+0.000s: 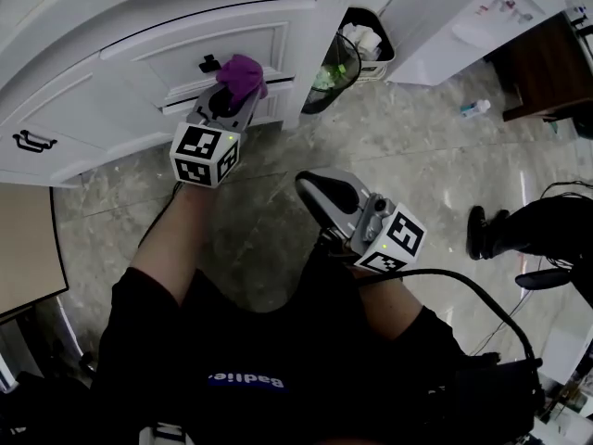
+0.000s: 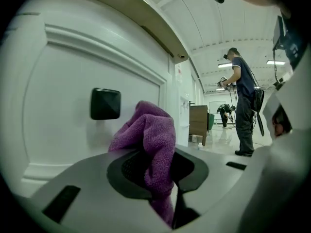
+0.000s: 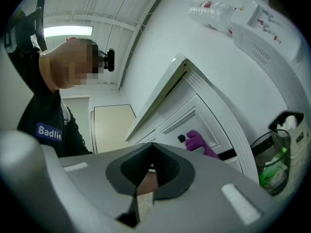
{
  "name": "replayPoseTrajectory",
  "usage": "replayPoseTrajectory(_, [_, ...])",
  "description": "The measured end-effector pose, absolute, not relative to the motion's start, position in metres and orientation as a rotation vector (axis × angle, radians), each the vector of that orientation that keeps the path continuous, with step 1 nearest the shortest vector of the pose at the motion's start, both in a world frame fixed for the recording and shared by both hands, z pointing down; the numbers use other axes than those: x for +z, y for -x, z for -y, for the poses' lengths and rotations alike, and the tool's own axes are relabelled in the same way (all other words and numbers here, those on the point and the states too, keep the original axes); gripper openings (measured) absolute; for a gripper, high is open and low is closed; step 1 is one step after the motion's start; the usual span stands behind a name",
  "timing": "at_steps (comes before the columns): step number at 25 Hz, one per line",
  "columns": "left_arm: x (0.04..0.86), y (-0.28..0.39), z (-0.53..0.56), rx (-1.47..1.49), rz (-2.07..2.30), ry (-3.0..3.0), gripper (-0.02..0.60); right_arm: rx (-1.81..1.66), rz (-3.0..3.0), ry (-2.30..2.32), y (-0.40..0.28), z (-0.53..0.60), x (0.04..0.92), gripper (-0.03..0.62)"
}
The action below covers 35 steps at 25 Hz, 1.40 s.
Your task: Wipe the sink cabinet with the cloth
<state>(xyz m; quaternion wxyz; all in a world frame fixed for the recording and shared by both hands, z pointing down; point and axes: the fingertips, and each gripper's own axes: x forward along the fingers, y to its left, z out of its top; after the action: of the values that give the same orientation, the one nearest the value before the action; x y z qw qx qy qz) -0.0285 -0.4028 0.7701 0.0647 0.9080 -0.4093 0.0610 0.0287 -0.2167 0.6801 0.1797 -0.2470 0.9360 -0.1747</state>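
The left gripper (image 1: pixel 232 98) (image 2: pixel 163 171) is clamping one purple cloth (image 1: pixel 243 74) (image 2: pixel 150 135) (image 3: pixel 199 142) between its two jaws, which are closing narrowly on the fabric. A bunched fold is sticking up past the tips and a tail is hanging down behind the pads. The gripper is holding this cloth up at the front of the white sink cabinet (image 1: pixel 111 72) (image 2: pixel 63 67) (image 3: pixel 194 101), on a framed panel of that cabinet. Whether the fabric is actually pressing on the panel is not showing clearly. One square black knob (image 1: pixel 209 63) (image 2: pixel 105 104) (image 3: pixel 181 139) is sitting on the same panel, just beside the cloth. A second black handle (image 1: pixel 33 141) is showing further along the cabinet's front, well apart from the cloth.

The right gripper (image 1: pixel 320 191) (image 3: pixel 151 152) is hanging back from the cabinet, over the marble floor and close to the person's lap. Its two jaws are meeting at the tips and are carrying nothing.

A dark bin (image 1: pixel 384 49) with white crumpled stuff inside is standing at the cabinet's far corner. One small bottle (image 1: pixel 474 108) is lying on the floor further out from the cabinet, beyond that bin.

In the left gripper view, two people are showing far past the cabinet's end: one is standing (image 2: pixel 243 101) and one is bending over (image 2: pixel 225 113).
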Motion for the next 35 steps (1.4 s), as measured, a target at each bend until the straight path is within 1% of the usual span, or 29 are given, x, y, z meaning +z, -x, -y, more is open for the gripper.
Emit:
replayPoseTrajectory(6, [0.765, -0.026, 0.407, 0.222, 1.132, -2.797, 0.087, -0.474, -2.624, 0.722, -0.038, 0.21, 0.669, -0.006])
replayPoseTrajectory(11, [0.761, -0.039, 0.403, 0.229, 1.103, -2.812, 0.087, -0.468, -2.622, 0.745, -0.043, 0.209, 0.666, -0.006])
replayPoseTrajectory(16, [0.738, -0.018, 0.381, 0.153, 1.084, -2.854, 0.087, -0.478, -2.629, 0.728, -0.029, 0.213, 0.669, -0.006])
replayPoseTrajectory(19, [0.718, 0.001, 0.352, 0.089, 1.039, -2.894, 0.087, -0.544, -2.659, 0.736, -0.016, 0.215, 0.681, -0.006])
replayPoseTrajectory(22, [0.685, 0.024, 0.327, 0.014, 1.006, -2.947, 0.087, -0.614, -2.691, 0.786, -0.007, 0.223, 0.691, -0.006])
replayPoseTrajectory(25, [0.647, 0.056, 0.301, 0.016, 1.043, -2.982, 0.087, -0.665, -2.747, 0.826, 0.005, 0.225, 0.683, -0.006])
replayPoseTrajectory(28, [0.613, 0.083, 0.271, 0.091, 1.091, -2.951, 0.087, -0.717, -2.788, 0.857, 0.01, 0.22, 0.651, -0.006])
replayPoseTrajectory(31, [0.576, 0.104, 0.241, 0.151, 1.113, -2.88, 0.087, -0.745, -2.808, 0.883, 0.014, 0.217, 0.601, -0.006])
replayPoseTrajectory(35, [0.509, 0.112, 0.191, 0.203, 1.056, -2.812, 0.087, -0.812, -2.766, 0.906, 0.022, 0.21, 0.526, -0.006])
